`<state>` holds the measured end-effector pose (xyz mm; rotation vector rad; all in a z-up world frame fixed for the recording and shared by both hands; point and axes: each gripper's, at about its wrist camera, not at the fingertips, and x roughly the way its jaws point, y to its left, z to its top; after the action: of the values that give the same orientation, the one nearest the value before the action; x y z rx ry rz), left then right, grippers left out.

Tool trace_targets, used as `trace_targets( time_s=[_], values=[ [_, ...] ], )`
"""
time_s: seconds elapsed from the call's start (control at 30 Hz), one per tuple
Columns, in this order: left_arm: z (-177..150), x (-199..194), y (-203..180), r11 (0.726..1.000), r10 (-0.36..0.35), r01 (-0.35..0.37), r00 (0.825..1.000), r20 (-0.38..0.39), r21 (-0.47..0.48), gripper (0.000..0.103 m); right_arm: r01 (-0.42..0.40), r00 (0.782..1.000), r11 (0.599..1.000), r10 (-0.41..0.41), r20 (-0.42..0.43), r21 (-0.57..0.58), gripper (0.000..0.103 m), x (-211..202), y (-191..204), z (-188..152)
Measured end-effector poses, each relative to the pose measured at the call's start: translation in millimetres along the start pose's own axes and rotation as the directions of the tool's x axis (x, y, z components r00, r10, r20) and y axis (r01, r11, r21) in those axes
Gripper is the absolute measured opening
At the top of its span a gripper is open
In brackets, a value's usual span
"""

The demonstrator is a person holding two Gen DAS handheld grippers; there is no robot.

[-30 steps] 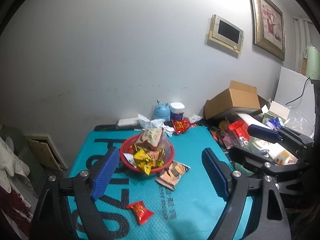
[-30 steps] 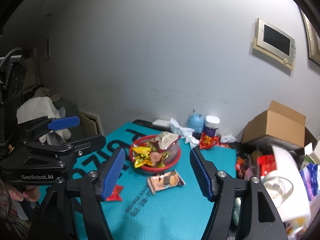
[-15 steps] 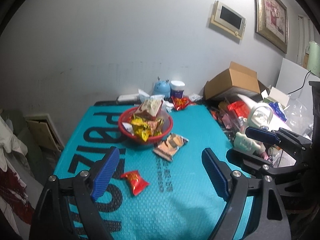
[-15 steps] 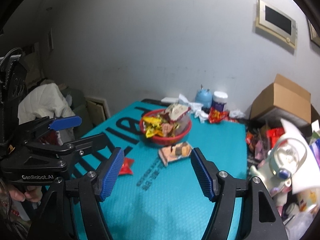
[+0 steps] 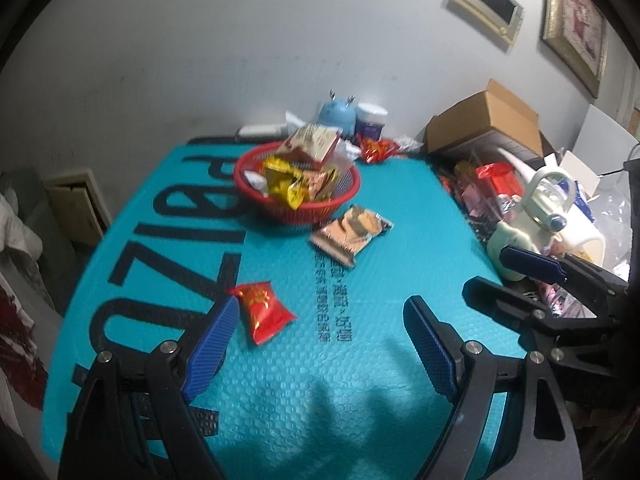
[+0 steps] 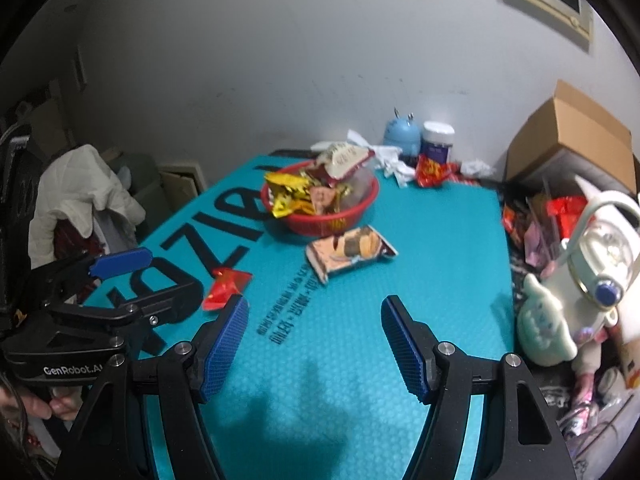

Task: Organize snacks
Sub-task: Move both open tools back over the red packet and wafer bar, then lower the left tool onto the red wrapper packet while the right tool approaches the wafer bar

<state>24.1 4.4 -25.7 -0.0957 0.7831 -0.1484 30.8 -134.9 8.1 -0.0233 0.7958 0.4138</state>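
A red basket piled with snack packets stands at the far middle of the teal mat. A brown biscuit packet lies just in front of it. A small red snack packet lies nearer, left of centre. My left gripper is open and empty above the mat, its left finger right beside the red packet. My right gripper is open and empty above the mat, short of the biscuit packet.
A blue round gadget, a white jar and another red packet sit at the mat's far edge by the wall. A cardboard box, a white toy lamp and clutter crowd the right side. Clothes hang at left.
Both grippers have tilted down and moved forward over the mat. The basket and loose packets now look nearer and larger. Both grippers stayed open.
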Motion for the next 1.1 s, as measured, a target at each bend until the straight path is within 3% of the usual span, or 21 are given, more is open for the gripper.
trace_targets(
  time_s=[0.67, 0.8, 0.87, 1.0, 1.1],
  values=[
    [-5, 92, 30, 0.997, 0.065, -0.069, 0.984, -0.166, -0.02, 0.084, -0.018, 0.987, 0.999, 0.023, -0.158, 0.031, 0.07, 85, -17, 5],
    [-5, 107, 38, 0.996, 0.086, -0.092, 0.979, -0.183, -0.021, 0.083, -0.023, 0.981, 0.999, 0.031, -0.19, 0.044, 0.074, 107, -24, 9],
    [-5, 112, 41, 0.994, 0.099, -0.104, 0.978, -0.185, -0.015, 0.074, -0.024, 0.977, 0.998, 0.034, -0.208, 0.05, 0.075, 120, -27, 13],
    [-9, 124, 46, 0.994, 0.106, -0.107, 0.975, -0.198, 0.003, 0.038, -0.014, 0.972, 0.997, 0.033, -0.234, 0.082, 0.076, 144, -35, 21],
    [-8, 125, 48, 0.993, 0.116, -0.112, 0.977, -0.179, 0.03, 0.037, 0.003, 0.968, 0.995, 0.023, -0.249, 0.103, 0.076, 161, -41, 26]
  ],
)
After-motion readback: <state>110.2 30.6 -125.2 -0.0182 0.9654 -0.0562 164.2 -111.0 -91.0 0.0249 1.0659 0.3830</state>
